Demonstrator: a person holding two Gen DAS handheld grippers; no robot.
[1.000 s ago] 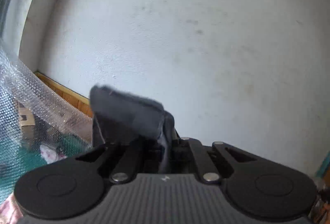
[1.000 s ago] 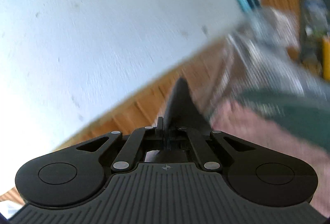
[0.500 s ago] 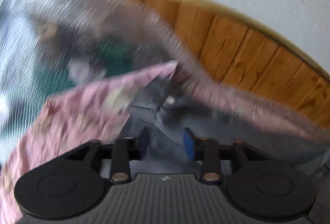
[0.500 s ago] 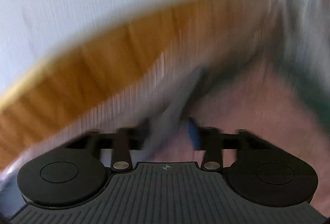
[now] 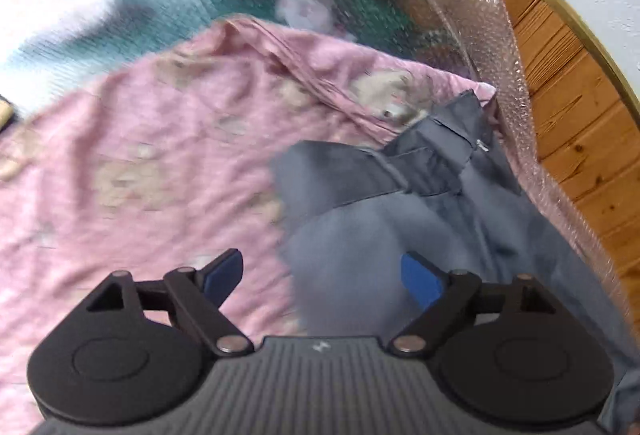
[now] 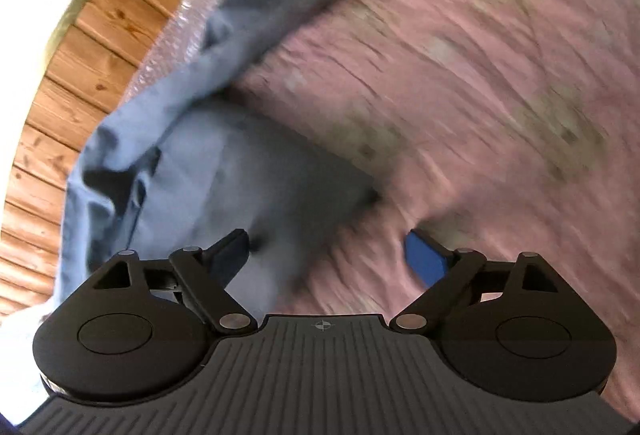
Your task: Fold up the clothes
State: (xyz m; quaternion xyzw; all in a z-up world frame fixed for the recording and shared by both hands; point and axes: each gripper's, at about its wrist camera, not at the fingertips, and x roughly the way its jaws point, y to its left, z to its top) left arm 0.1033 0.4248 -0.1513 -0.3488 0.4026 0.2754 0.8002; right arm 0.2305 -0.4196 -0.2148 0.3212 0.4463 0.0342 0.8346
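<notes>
Both tongs have swung down from the white wall and let go: a second ago each was clamped on a pinch of dark cloth held up in the air, and now that cloth lies below them. The left tongs point(image 5: 322, 277) stand spread wide with nothing between the blue pads, and the right tongs point(image 6: 328, 255) are released in the same way, empty.

The slate-grey woven garment point(image 5: 400, 211), seemingly trousers with a zip and pocket flap showing, lies rumpled on the pink patterned bed sheet point(image 5: 152, 155), pressed up against the clear bubble-wrap sheet point(image 5: 492, 47) that lines the knotty wooden wall panelling point(image 5: 568, 123). From the right wrist the same grey garment point(image 6: 208, 171) shows as a long bunched strip running along the panelling, with loose ridges and a dark fold near its middle.

Judging by this, the garment has just been thrown out onto the bed for laying flat, and it is far from neat. The likely next move is to take two edges or corners, pull it away from the bubble wrap and smooth it before any fold is made. Both views are blurred, so fine creases cannot be read.
</notes>
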